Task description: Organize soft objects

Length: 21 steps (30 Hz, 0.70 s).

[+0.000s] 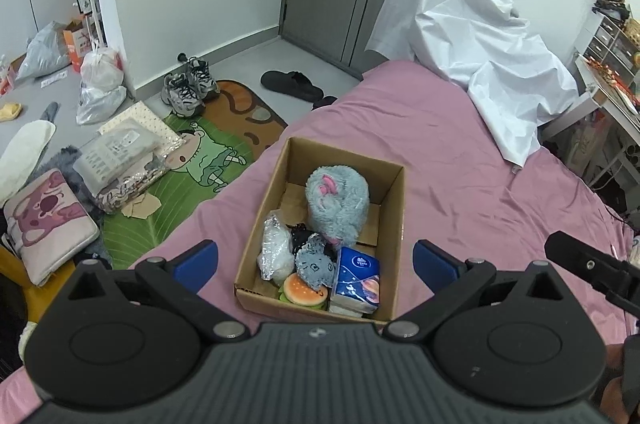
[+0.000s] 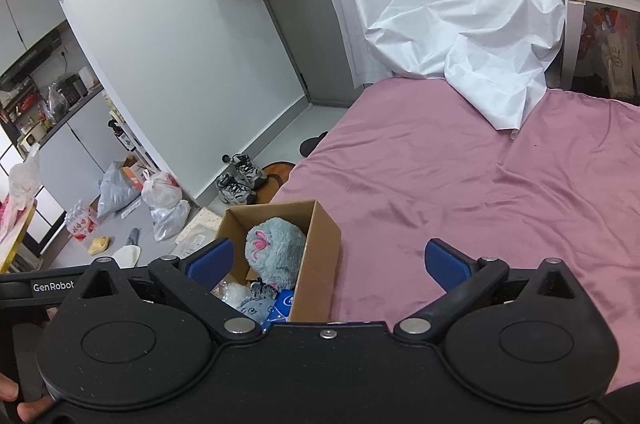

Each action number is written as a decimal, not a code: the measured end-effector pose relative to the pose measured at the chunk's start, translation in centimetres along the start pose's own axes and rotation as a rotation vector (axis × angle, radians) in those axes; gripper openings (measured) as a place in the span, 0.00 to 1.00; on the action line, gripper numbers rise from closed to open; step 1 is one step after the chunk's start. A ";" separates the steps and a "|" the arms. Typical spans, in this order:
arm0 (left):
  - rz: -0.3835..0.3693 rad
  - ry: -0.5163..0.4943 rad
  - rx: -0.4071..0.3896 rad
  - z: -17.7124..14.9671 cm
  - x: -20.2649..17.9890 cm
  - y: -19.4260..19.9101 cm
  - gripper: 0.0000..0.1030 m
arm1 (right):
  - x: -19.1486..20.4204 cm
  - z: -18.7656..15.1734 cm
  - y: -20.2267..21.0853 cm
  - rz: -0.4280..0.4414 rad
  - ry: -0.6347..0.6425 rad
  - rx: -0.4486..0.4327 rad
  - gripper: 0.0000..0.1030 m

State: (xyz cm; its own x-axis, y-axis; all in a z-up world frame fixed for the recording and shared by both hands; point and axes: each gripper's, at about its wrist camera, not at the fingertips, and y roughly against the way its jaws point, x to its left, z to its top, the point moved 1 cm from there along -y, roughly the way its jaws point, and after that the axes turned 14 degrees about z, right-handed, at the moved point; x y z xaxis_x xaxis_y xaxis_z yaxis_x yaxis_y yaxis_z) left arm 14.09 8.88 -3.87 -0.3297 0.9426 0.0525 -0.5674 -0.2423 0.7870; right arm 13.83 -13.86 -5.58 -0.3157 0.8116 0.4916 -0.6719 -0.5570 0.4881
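Soft toys fill a cardboard box [image 1: 394, 208] on the pink bedsheet [image 1: 460, 160]: a grey plush [image 1: 338, 202], a smaller grey plush [image 1: 316, 266], a burger squishy [image 1: 302, 294], a blue tissue pack [image 1: 357, 282] and a clear plastic bag [image 1: 276, 248]. The left gripper [image 1: 316, 266] hovers above the box, spread wide and empty. The right gripper [image 2: 328, 264] hangs beside the box, equally wide and empty.

Bedroom clutter around pink bed [image 1: 460, 160].
White sheet [image 1: 480, 36] draped at bed's far end; grey sneakers [image 1: 188, 88] by wall, black slipper [image 1: 292, 85] near door, cartoon mat [image 1: 200, 160] on floor.
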 end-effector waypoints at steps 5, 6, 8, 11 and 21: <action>-0.003 -0.020 -0.005 -0.5 -0.2 1.5 1.00 | 0.3 0.2 1.7 0.012 0.010 0.009 1.00; -0.001 -0.023 -0.006 -0.6 -0.3 1.8 1.00 | 0.4 0.2 2.0 0.015 0.016 0.012 1.00; 0.001 -0.028 -0.011 -0.8 -0.4 2.4 1.00 | 0.4 0.3 2.7 0.021 0.023 0.017 1.00; 0.003 -0.042 -0.027 -1.1 -0.6 3.7 1.00 | 0.6 0.4 3.7 0.026 0.029 0.019 1.00; 0.008 -0.068 -0.040 -2.6 -0.9 6.3 1.00 | 0.9 0.2 6.6 0.037 0.051 0.028 1.00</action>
State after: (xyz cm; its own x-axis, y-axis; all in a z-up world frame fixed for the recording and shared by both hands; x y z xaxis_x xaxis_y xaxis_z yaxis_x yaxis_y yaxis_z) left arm 8.88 5.97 -0.57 -0.2831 0.9538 0.1009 -0.5955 -0.2572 0.7610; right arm 9.21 -16.89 -1.82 -0.3739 0.7978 0.4729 -0.6402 -0.5910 0.4908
